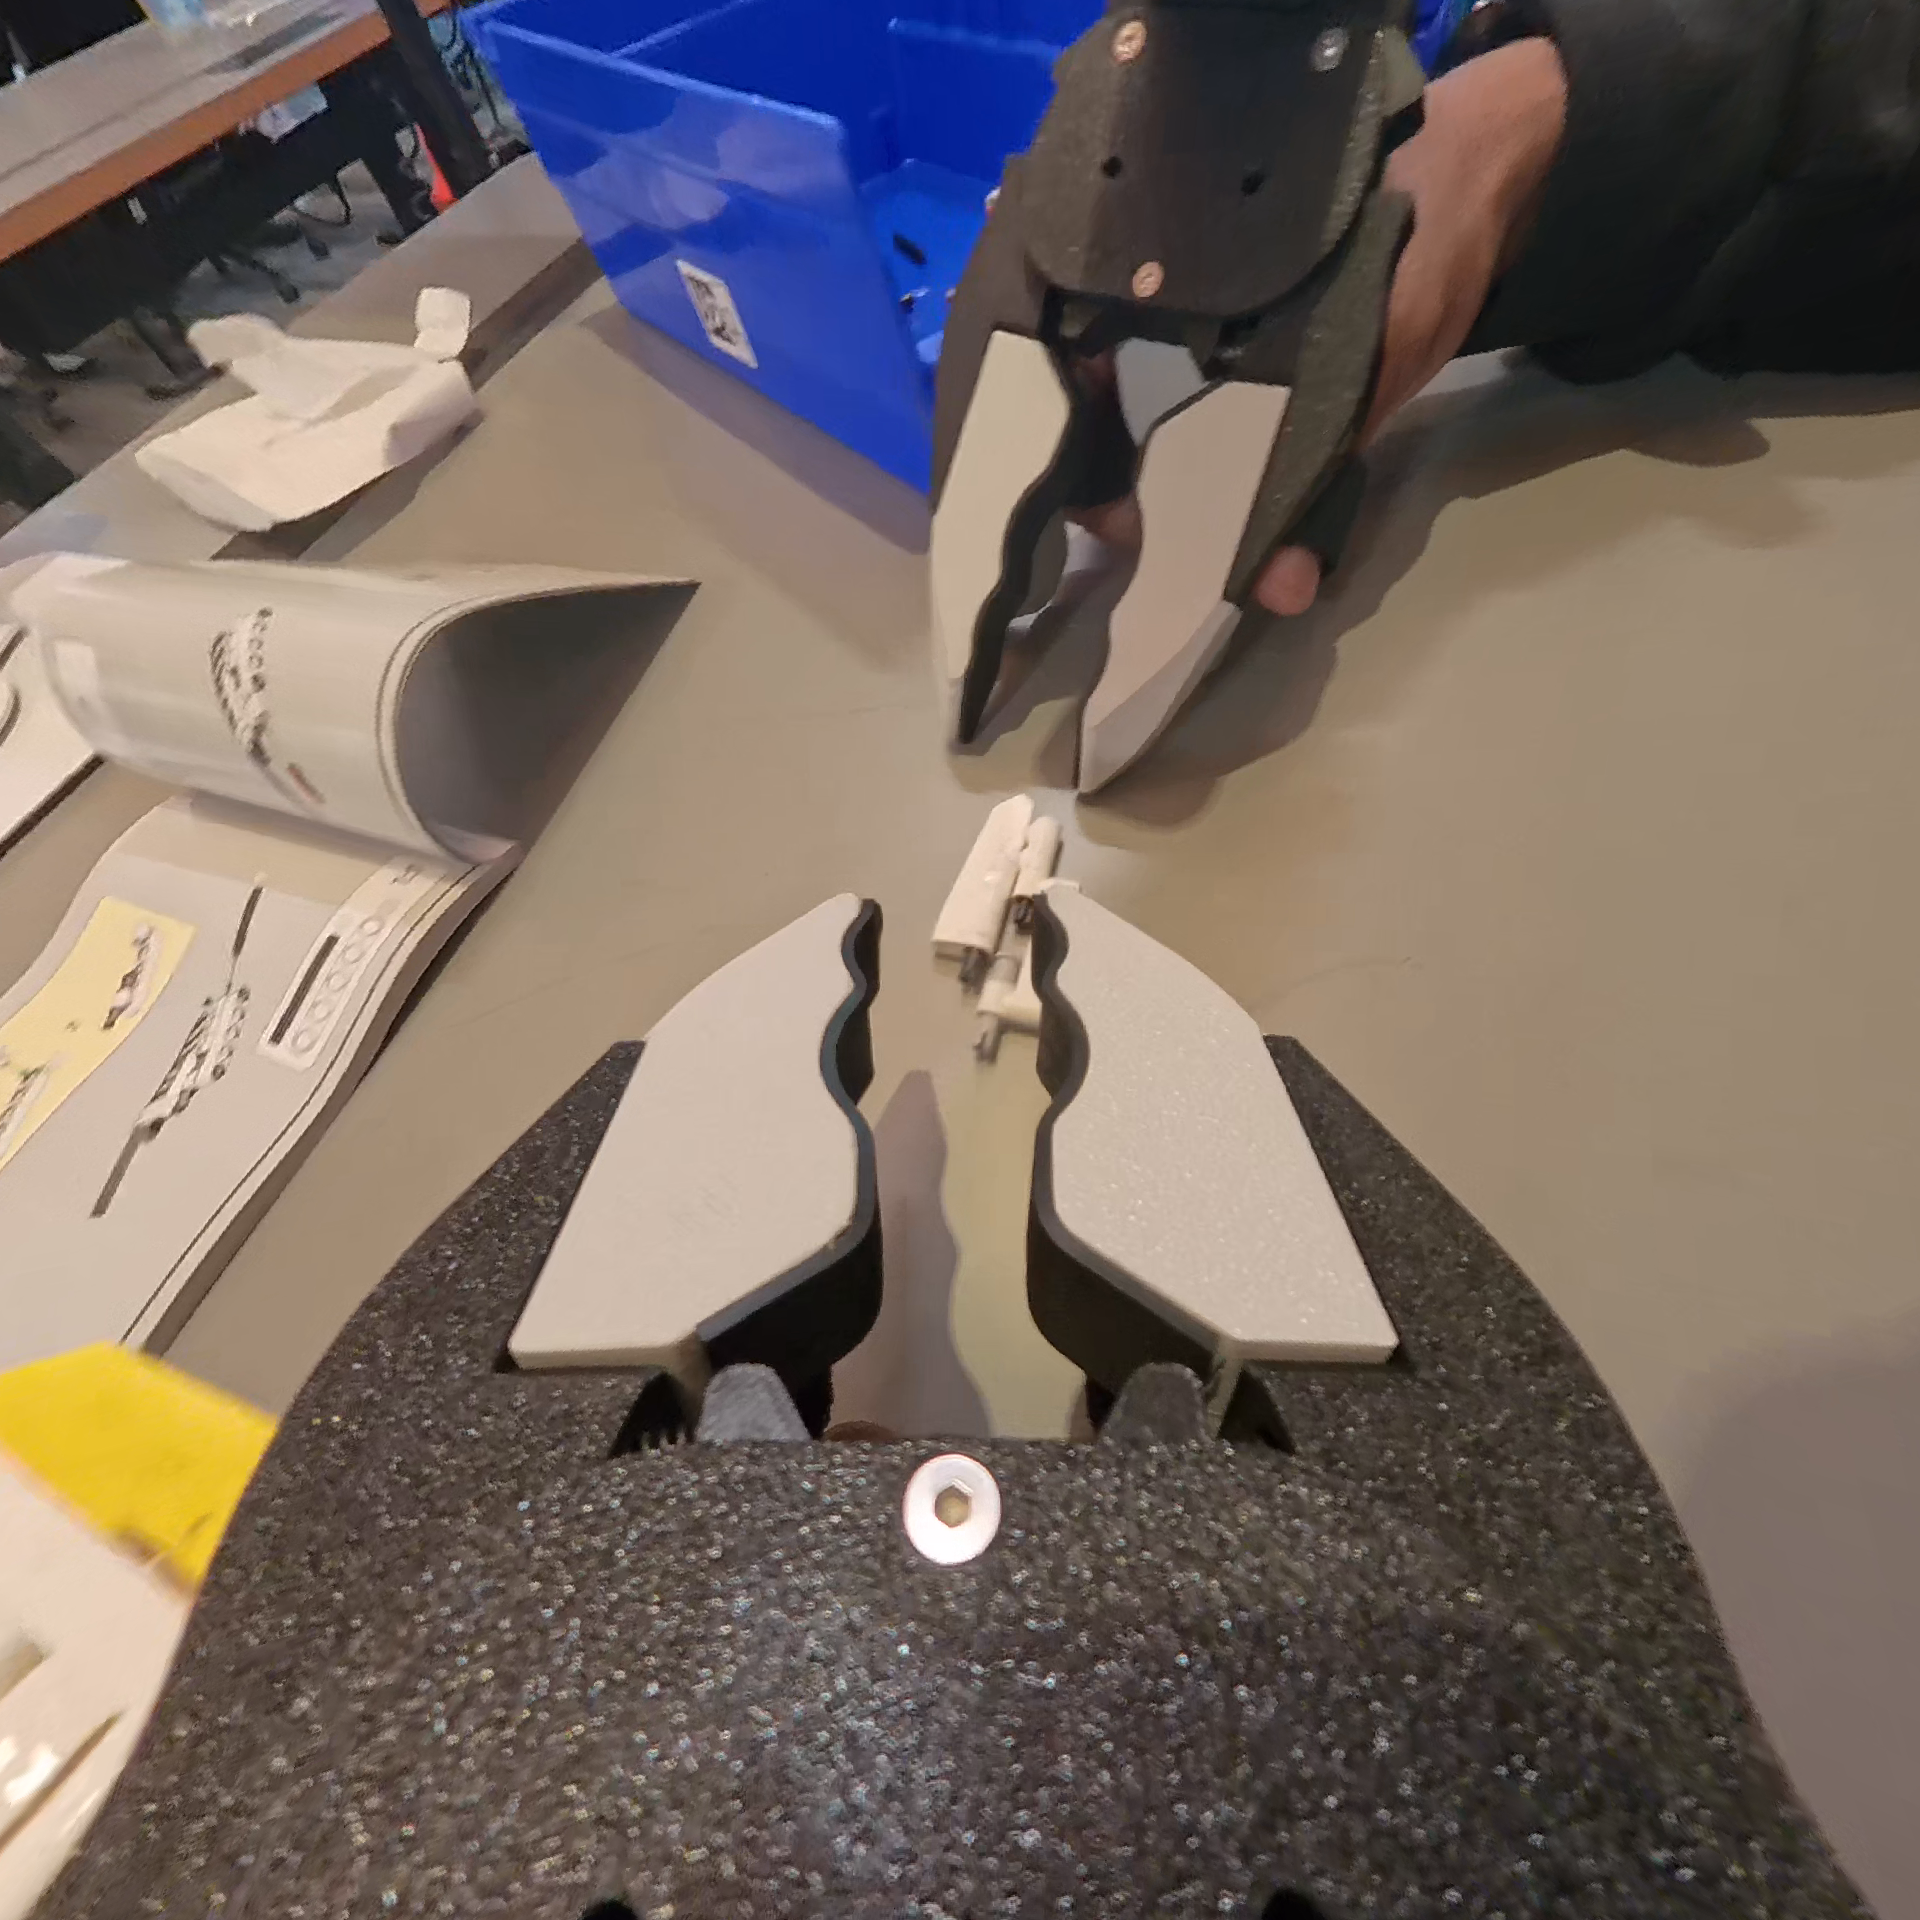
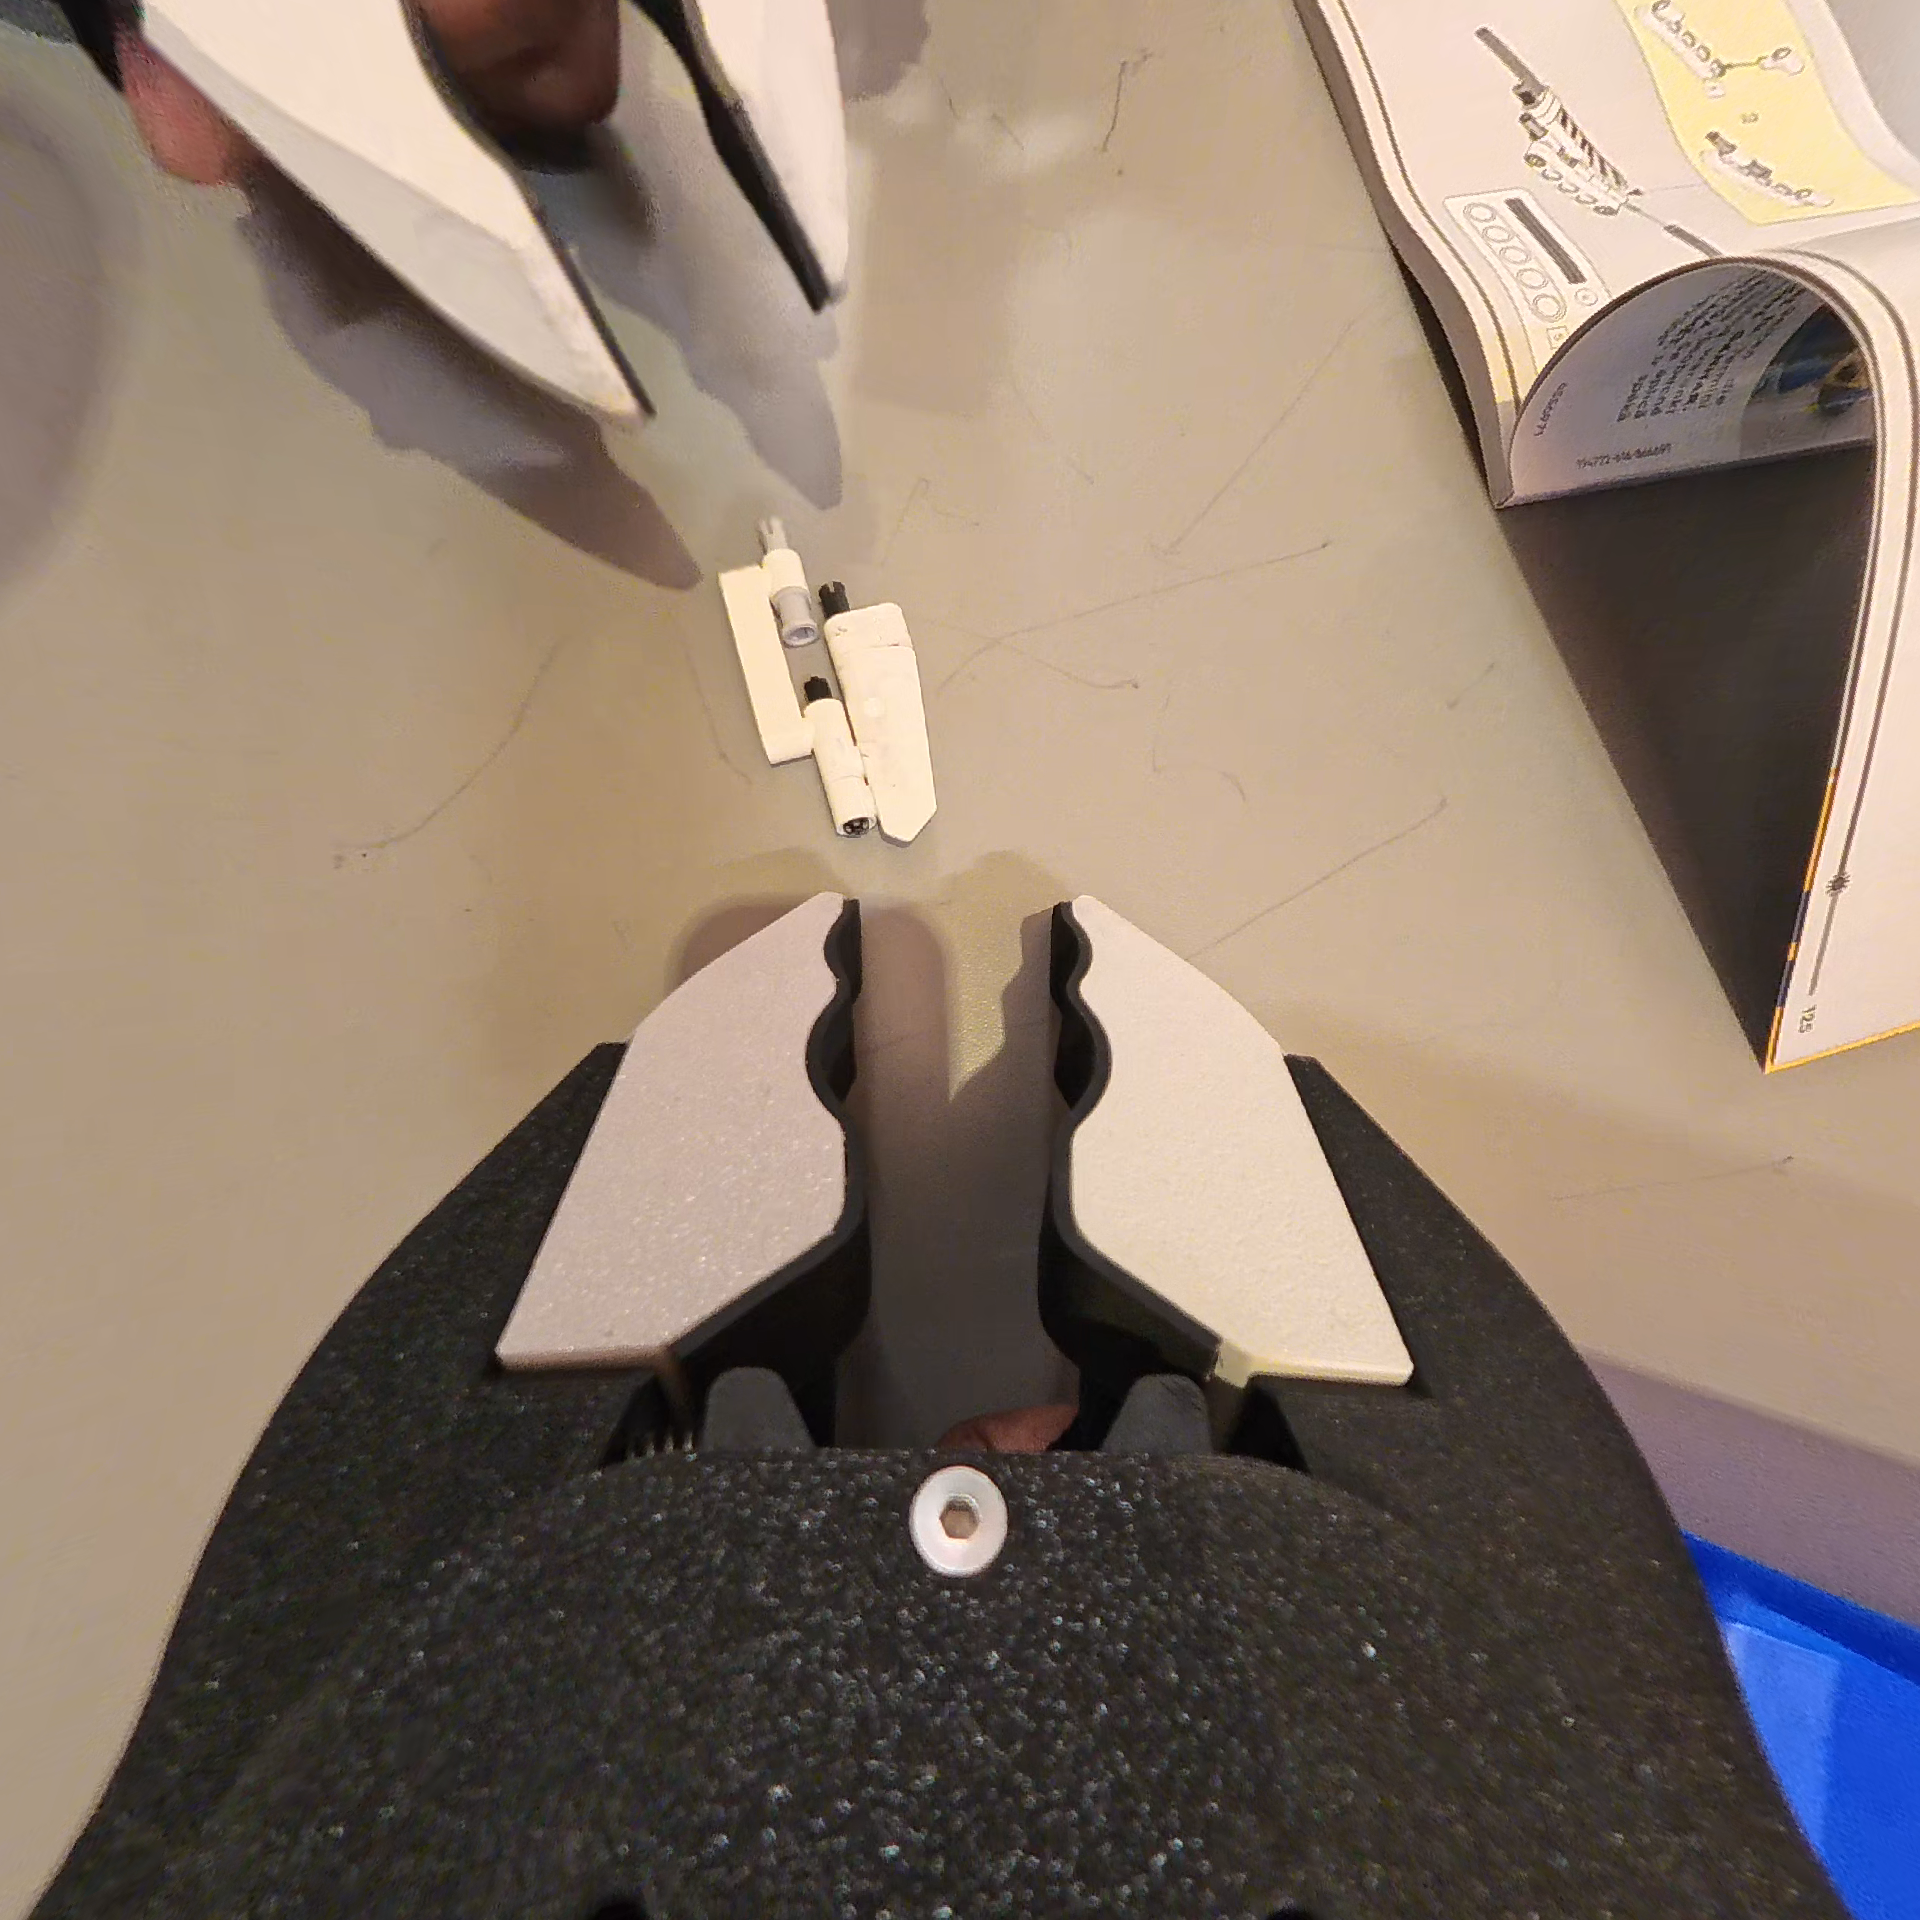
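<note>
Facing each other across a grey table (image 1: 1455,935), both hand-held grippers stand parted with bare grasps, and a small white toy-brick assembly (image 2: 831,696) lies flat on the tabletop between them. The left gripper (image 1: 956,925) has its two grey fingers part-way open; in its own view the assembly (image 1: 997,914) sits just ahead of the tips toward one o'clock, its near end running alongside the inner edge of the right-hand finger (image 1: 1174,1122), though whether that finger touches it cannot be told. Nothing is pressed between the pads. The right gripper (image 2: 956,914) is spread a little wider, tips low over the table, with the assembly just beyond them at eleven o'clock and clear of both fingers. From the left wrist view the right gripper (image 1: 1023,758) shows at twelve o'clock, pointing down at the table, a hand (image 1: 1455,260) in a dark sleeve wrapped round its body. An open instruction booklet (image 1: 312,831) with a curled page lies at nine o'clock in that view, a blue plastic bin (image 1: 727,208) stands at twelve o'clock behind the right gripper, and crumpled white paper (image 1: 312,416) lies at ten o'clock.
</note>
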Demonstrator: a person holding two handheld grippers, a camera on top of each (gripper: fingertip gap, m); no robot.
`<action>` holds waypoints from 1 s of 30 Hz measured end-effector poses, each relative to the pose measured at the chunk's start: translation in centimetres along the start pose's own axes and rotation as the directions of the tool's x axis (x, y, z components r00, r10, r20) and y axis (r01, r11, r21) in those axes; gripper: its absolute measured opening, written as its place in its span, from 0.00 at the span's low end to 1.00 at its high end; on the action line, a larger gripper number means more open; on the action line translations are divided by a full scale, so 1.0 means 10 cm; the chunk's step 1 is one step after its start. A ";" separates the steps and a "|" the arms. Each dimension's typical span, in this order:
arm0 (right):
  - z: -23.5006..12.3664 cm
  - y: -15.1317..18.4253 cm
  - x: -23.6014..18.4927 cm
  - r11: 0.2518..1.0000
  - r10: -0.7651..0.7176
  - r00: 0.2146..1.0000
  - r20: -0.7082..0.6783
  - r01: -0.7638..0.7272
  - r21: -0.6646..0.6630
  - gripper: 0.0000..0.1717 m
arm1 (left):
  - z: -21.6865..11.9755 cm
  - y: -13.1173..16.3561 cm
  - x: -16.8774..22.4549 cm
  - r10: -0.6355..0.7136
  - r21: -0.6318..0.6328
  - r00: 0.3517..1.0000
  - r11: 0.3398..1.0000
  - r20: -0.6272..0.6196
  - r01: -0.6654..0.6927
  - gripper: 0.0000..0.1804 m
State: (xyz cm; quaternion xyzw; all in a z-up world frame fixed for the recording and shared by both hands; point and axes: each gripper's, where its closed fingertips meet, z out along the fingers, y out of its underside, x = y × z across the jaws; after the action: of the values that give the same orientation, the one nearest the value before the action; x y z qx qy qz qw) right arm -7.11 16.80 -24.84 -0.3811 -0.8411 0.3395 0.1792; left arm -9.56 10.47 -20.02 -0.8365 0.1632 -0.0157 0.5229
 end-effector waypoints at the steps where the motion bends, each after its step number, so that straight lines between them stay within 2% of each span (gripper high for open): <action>1: 0.00 0.00 0.00 1.000 0.001 1.000 0.001 -0.001 0.000 0.20 | -0.01 0.01 -0.02 -0.010 -0.008 1.000 1.000 -0.001 0.010 0.16; 12: 0.01 -0.01 0.00 1.000 0.000 1.000 0.005 0.000 0.000 0.20 | 0.06 0.20 0.10 0.040 -0.111 0.998 0.993 -0.038 -0.044 0.15; 23: 0.06 -0.08 -0.05 0.998 -0.064 0.998 -0.003 0.064 0.002 0.20 | 0.14 0.31 0.15 0.062 -0.206 0.996 0.976 -0.064 -0.074 0.15; 30: 0.14 -0.16 -0.10 0.996 -0.084 0.996 0.037 0.084 0.002 0.20 | 0.20 0.36 0.17 0.011 -0.263 0.996 0.964 -0.086 -0.034 0.15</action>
State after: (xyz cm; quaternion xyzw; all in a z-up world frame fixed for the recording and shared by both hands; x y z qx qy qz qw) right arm -8.04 14.65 -24.75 -0.3390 -0.8595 0.3387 0.1777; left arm -8.52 10.25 -24.30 -0.8954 0.1951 -0.0228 0.3996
